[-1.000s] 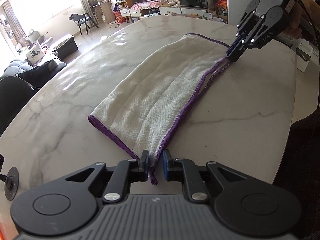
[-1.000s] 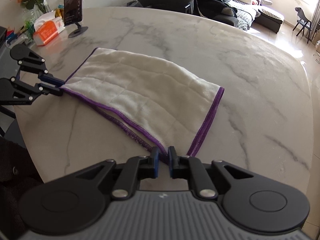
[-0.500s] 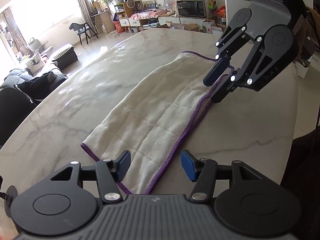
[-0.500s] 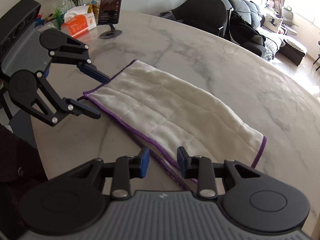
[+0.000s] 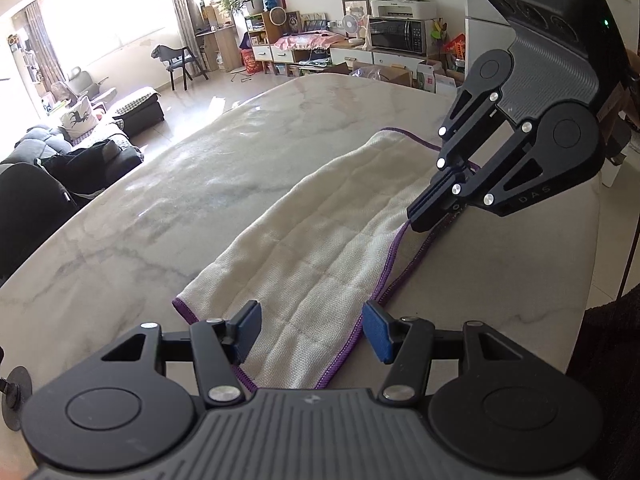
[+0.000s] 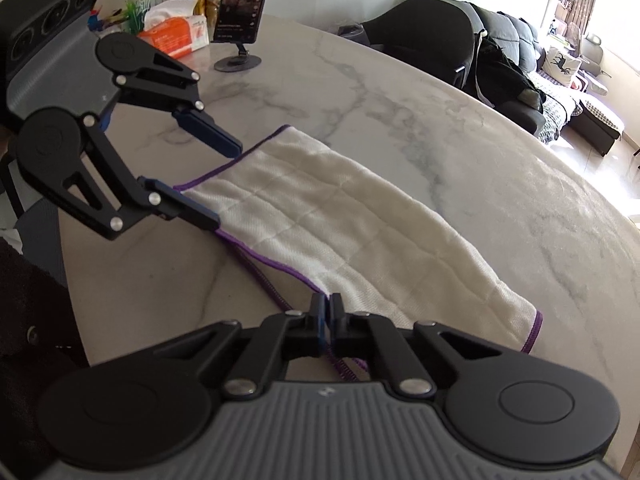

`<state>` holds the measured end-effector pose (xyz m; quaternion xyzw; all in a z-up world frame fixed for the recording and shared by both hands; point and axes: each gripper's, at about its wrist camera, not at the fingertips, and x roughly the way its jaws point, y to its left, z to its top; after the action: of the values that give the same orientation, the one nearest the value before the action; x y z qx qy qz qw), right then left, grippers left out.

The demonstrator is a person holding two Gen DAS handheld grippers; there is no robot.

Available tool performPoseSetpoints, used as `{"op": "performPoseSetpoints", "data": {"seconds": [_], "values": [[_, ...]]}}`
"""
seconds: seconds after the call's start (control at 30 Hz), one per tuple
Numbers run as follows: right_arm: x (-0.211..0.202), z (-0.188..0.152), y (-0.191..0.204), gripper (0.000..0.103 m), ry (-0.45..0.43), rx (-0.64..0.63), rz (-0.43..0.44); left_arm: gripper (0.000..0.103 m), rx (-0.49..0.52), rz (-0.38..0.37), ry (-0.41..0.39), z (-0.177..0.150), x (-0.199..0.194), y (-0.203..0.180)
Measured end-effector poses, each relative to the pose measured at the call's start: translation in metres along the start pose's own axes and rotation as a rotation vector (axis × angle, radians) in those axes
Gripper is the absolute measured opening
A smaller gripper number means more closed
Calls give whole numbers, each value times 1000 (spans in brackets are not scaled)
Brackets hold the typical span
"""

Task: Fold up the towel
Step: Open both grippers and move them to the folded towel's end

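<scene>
A cream towel with a purple hem lies folded into a long strip on the marble table. My left gripper is open, its blue pads straddling the towel's near short end just above it. In the right wrist view the left gripper spans that same end of the towel. My right gripper is shut on the towel's doubled purple long edge. From the left wrist view the right gripper pinches that edge partway along the strip.
A phone on a stand, an orange tissue box and a vase stand at the table's far corner. A dark chair sits beyond the table rim. A small black disc is at the left edge.
One second ago both grippers were shut on the towel's ends. Both then opened and let go. My right gripper has since shut on the long edge; my left stays open, wider.
</scene>
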<state>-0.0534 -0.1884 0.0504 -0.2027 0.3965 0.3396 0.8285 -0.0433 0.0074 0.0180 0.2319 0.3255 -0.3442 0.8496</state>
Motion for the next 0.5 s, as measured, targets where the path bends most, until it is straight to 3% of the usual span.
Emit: {"op": "performPoseSetpoints", "data": {"seconds": [0.23,0.4,0.5], "values": [[6,-5,8,4,38,-22,12,57,-108,27,8,11,14,5],[-4,-4,3,30,21,17,47,57,-111,33,26,16,25,4],[-14,-3,-8,33,-26,81,33,57,-140,49,11,18,23,9]]}}
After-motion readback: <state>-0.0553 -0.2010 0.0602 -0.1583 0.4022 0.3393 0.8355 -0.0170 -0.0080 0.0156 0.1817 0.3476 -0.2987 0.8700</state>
